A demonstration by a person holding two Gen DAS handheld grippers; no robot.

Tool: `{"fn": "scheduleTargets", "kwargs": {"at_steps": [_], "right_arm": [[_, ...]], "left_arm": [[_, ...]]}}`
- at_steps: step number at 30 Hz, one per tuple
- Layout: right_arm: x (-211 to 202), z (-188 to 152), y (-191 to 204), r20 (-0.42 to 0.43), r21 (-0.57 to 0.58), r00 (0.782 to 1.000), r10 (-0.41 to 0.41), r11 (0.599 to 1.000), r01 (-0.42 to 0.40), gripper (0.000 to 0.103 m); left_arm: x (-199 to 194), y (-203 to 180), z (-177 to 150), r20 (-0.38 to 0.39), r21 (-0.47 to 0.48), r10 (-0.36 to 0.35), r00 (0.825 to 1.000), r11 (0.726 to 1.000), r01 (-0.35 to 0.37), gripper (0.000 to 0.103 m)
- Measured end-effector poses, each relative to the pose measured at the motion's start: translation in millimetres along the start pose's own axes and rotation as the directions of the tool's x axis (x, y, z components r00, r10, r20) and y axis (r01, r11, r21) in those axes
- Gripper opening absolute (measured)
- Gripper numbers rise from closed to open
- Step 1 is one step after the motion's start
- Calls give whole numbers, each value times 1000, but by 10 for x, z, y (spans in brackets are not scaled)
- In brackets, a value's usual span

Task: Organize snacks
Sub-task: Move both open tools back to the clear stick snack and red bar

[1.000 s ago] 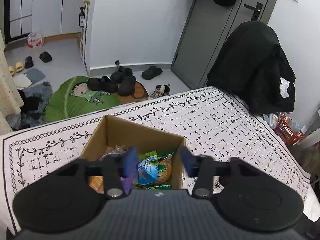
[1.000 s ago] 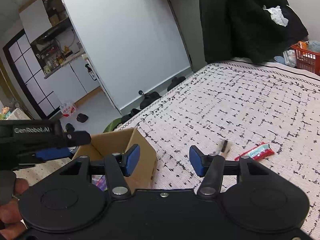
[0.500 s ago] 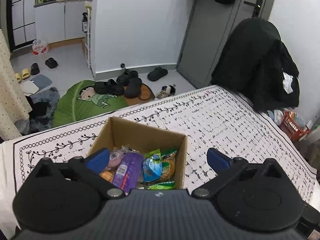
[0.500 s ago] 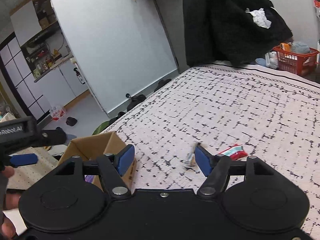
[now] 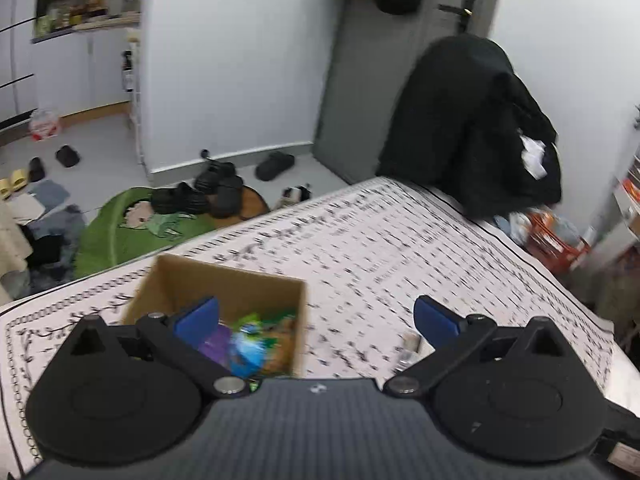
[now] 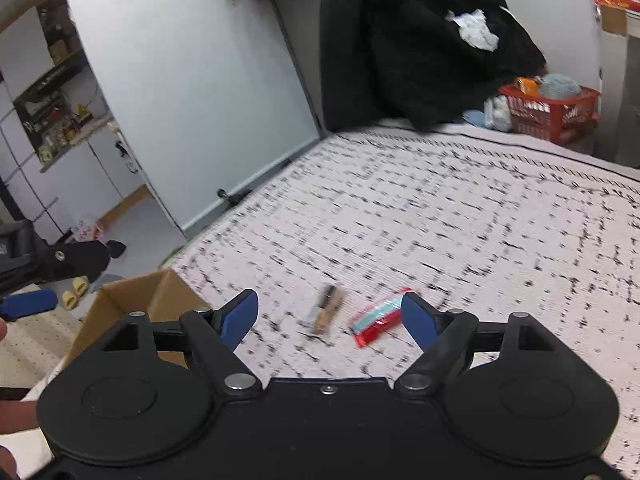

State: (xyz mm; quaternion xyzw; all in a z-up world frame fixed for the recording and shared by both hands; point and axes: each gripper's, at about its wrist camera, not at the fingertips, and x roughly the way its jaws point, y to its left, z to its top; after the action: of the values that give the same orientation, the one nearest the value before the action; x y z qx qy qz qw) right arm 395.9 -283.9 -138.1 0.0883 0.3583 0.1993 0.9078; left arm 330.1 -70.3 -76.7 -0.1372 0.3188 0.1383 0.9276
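On the patterned cloth of the worktop (image 6: 460, 208) two snacks lie loose, just beside each other: a small brown bar (image 6: 327, 309) and a red and pale-blue wrapper (image 6: 378, 317). The right tool (image 6: 330, 316) hangs above them with nothing between its blue pads, and its jaws are opening. Both snacks sit in the gap between the two fingers as the right wrist camera sees it, so I judge that this tool is being made ready to take one of them; which one I cannot say.

To the left stands the cardboard box (image 5: 224, 280), open at the top, and inside are several colourful packets (image 5: 248, 340), purple, blue, green and orange. It seems the box is the place where the snacks are gathered. The left tool (image 5: 316, 320) is spread fully wide and holds nothing; one pad is over the box and the other over the cloth. Probably it stands open because it has no more work at the box.

Both views are a little blurred.
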Motion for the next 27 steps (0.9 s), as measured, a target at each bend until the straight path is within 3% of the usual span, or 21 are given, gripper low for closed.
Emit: {"fn": "scheduleTargets", "kwargs": {"at_steps": [6,9,11,16,19,21,27], "right_arm": [[65,-20,-183,-33,29,999,-34,999,35,78],[78,-30,-273,-36,44,998,-48,998,49,78],[91,-33,-331,-39,66,998,-45,997,48,73],[215,-68,-426,-70,119,997,11,993,-2,50],[324,-107,-427,-98,134,995,23,991,-10,47],[378,-117,-414,-107,136,994,23,991,-8,47],[525,-141,-455,-126,167,992,20,986,1,44]], "left_arm": [[214,-229,-36,-102,16,-63,993,998,65,103],[267,-321,-57,-101,31,-69,992,997,72,103],[316,-393,-74,-105,41,-70,992,996,75,103],[465,-506,-115,-118,53,-121,986,990,128,102],[610,-584,-154,-135,61,-151,979,985,160,99],[706,-620,-186,-143,69,-160,977,983,171,95],[1038,-673,-278,-216,51,-186,958,978,202,67]]}}
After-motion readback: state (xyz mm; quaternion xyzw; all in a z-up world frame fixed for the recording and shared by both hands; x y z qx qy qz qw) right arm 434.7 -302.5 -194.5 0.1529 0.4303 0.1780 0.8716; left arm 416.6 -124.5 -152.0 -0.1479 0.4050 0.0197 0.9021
